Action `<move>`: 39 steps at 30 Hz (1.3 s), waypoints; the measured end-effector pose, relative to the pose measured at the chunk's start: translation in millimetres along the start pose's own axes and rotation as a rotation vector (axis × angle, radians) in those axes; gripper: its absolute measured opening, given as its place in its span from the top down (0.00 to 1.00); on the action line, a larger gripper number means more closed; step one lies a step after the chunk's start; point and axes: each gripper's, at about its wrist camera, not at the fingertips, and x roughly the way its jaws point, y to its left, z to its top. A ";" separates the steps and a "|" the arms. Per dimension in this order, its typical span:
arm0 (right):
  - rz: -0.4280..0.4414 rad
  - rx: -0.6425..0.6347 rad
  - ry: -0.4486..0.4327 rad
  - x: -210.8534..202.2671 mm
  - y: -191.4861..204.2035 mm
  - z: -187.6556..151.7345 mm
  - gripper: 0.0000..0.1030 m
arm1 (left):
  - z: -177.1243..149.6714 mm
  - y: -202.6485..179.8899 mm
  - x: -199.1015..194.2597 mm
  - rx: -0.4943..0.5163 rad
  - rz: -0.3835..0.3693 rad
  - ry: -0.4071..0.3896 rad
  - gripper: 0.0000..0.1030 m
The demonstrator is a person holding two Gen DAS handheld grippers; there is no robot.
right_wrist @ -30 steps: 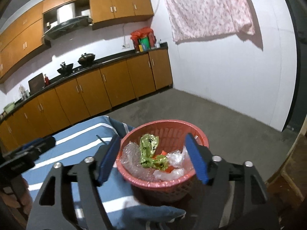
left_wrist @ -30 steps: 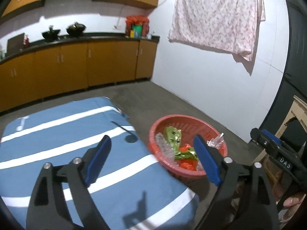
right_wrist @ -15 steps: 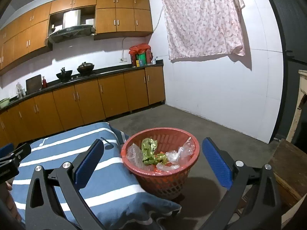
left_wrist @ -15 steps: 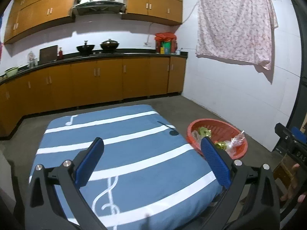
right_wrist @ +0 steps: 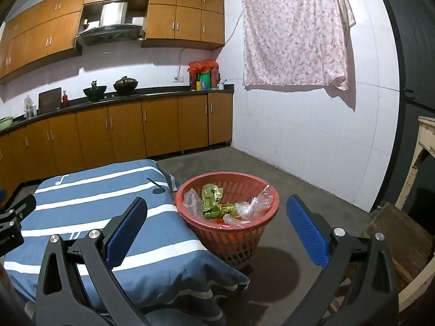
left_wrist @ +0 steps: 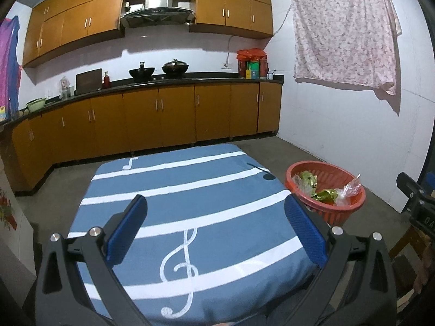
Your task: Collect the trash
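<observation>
A red plastic basket (right_wrist: 262,190) (left_wrist: 312,168) stands on the floor at the right corner of the blue striped cloth-covered table (left_wrist: 190,190) (right_wrist: 81,203). Inside lie green foil wrappers (right_wrist: 213,202) (left_wrist: 308,179) and clear plastic bags (right_wrist: 252,205) (left_wrist: 350,187). My left gripper (left_wrist: 216,217) hangs open over the blue cloth with nothing between its fingers. My right gripper (right_wrist: 216,216) is open too, empty, held back from the basket's near side. The right gripper's body (left_wrist: 416,203) shows at the right edge of the left wrist view.
Brown kitchen cabinets (left_wrist: 176,114) with a dark counter, pots and a range hood run along the back wall. A flowered cloth (right_wrist: 293,32) hangs on the white right wall. A wooden stool (right_wrist: 399,241) and a pale table leg (right_wrist: 418,157) stand at the right.
Both grippers have drawn back from the basket and widened. The left view has swung from the basket to the blue cloth. The basket now looks smaller and farther off in both views.
</observation>
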 end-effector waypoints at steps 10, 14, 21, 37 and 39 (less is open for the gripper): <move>-0.012 -0.031 -0.019 -17.0 10.7 -6.8 0.02 | -14.2 1.6 -21.8 0.016 0.044 -0.029 0.04; -0.013 -0.032 -0.016 -19.3 9.5 -8.5 0.02 | -16.8 0.1 -25.6 0.019 0.054 -0.027 0.04; -0.006 -0.032 -0.003 -19.2 10.4 -10.9 0.02 | -19.4 -1.1 -27.4 0.018 0.049 -0.020 0.04; 0.000 -0.019 0.051 -12.2 10.8 -20.5 0.02 | -24.9 -3.5 -19.0 0.008 0.031 0.019 0.04; 0.001 -0.018 0.058 -11.1 10.5 -21.1 0.02 | -24.4 -3.9 -17.6 0.007 0.030 0.022 0.04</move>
